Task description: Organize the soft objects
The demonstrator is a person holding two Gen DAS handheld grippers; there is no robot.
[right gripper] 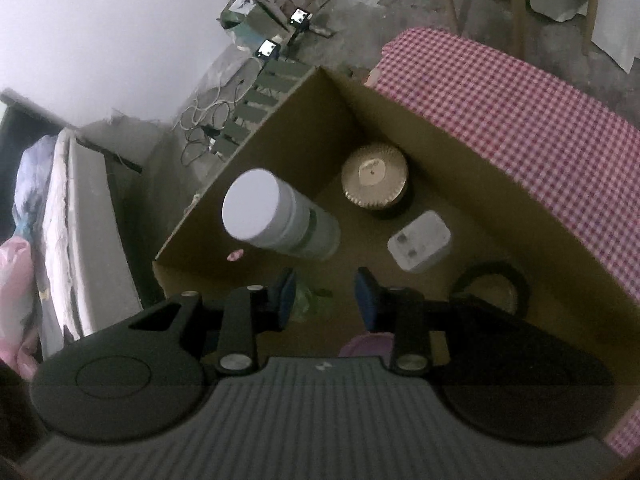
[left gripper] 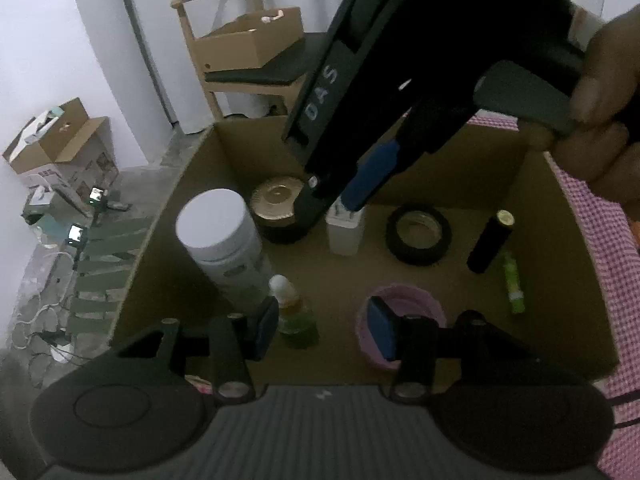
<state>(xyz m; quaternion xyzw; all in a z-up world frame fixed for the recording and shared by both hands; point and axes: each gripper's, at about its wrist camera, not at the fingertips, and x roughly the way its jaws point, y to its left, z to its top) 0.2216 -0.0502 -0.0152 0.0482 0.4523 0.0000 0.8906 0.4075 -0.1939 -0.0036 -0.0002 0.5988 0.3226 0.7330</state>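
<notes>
An open cardboard box [left gripper: 568, 240] holds a white-lidded jar [left gripper: 218, 226], gold-lidded jar [left gripper: 276, 196], white adapter [right gripper: 420, 246], tape roll [left gripper: 418, 234], pink tub [left gripper: 404, 304], green bottle [left gripper: 294, 312]. Left claw [left gripper: 324, 330] and right claw [right gripper: 326, 298] hover above, narrowly parted, empty.

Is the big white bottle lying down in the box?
No, the white bottle stands upright on the floor of the box, its cap on top.

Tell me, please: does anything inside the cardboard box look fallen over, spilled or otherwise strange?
Only one thing stands out: the green tube lies flat on the floor of the cardboard box, beside the upright black bottle. The other containers stand upright, and no spill is visible.
</notes>
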